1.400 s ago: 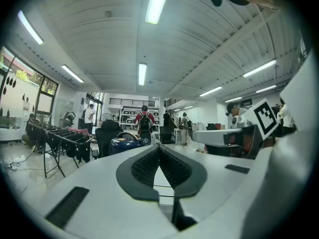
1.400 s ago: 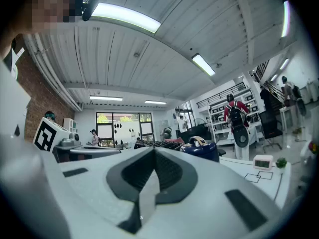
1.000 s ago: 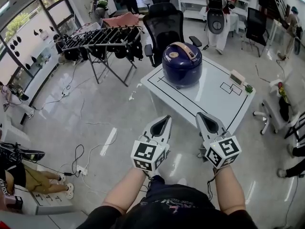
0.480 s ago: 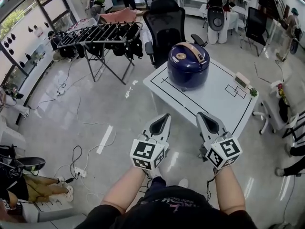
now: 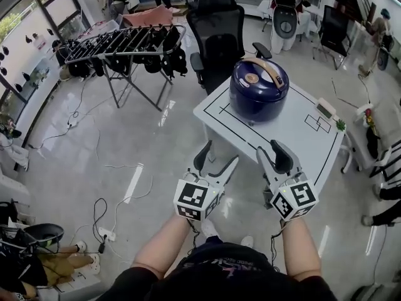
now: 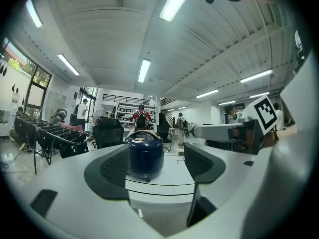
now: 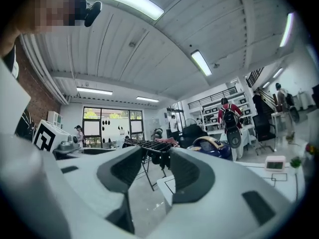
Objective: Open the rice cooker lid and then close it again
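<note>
Approach only, task not begun.
Your left claw [image 5: 218,158] and right claw [image 5: 272,155] are opening, both empty, short of the table [image 5: 294,133]; rice cooker [image 5: 258,93] lid [image 5: 262,73] shut, 2 steps left.

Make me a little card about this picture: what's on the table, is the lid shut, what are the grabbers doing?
table: white, holds a blue rice cooker and a small white device
lid: shut
left gripper: short of the table, jaws opening, holding nothing
right gripper: short of the table, jaws opening, holding nothing
</note>
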Tool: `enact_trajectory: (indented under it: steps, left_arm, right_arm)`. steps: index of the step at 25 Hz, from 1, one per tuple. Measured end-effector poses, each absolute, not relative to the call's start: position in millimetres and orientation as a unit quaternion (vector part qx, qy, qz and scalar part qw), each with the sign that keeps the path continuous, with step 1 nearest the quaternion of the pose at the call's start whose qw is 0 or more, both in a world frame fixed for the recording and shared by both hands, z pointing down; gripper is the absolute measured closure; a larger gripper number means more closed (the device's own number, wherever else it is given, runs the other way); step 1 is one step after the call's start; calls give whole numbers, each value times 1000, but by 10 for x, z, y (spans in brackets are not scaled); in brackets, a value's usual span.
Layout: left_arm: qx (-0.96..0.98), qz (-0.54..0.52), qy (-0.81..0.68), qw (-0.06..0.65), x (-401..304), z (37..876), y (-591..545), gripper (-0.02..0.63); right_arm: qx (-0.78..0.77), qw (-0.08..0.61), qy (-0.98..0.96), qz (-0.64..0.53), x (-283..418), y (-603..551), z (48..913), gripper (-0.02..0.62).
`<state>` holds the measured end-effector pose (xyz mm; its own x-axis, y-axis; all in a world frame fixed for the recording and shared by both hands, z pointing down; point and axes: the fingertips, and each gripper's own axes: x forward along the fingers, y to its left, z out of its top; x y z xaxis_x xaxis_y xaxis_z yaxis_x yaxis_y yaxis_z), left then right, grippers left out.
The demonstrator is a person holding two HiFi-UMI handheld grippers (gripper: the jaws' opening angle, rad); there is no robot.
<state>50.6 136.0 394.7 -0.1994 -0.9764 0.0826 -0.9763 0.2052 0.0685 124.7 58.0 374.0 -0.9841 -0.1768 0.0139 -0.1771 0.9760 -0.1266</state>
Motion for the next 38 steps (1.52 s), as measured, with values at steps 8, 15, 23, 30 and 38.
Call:
enact_trajectory:
  steps: [8, 15, 23, 30, 38]
  left_arm:
    - [648, 13, -760, 43, -29, 3943, 1414, 259]
    - [663, 13, -748, 40, -205, 3903, 1305, 259]
    - [669, 12, -742, 38, -389, 3866, 997, 259]
    - [671, 19, -741, 28, -570, 3801, 571, 259]
    - [686, 23, -727, 17, -699, 3741, -127, 259]
  right_arm:
    - [133, -20, -989, 68, 830, 486, 3669, 408]
    - [155, -21, -986, 61, 711, 365, 3601, 408]
    - [169, -25, -983, 61, 581, -6, 3564, 408]
    - [174, -38, -982, 62, 418, -458, 3514, 408]
    - [196, -54, -977, 65, 352, -1118, 3461, 408]
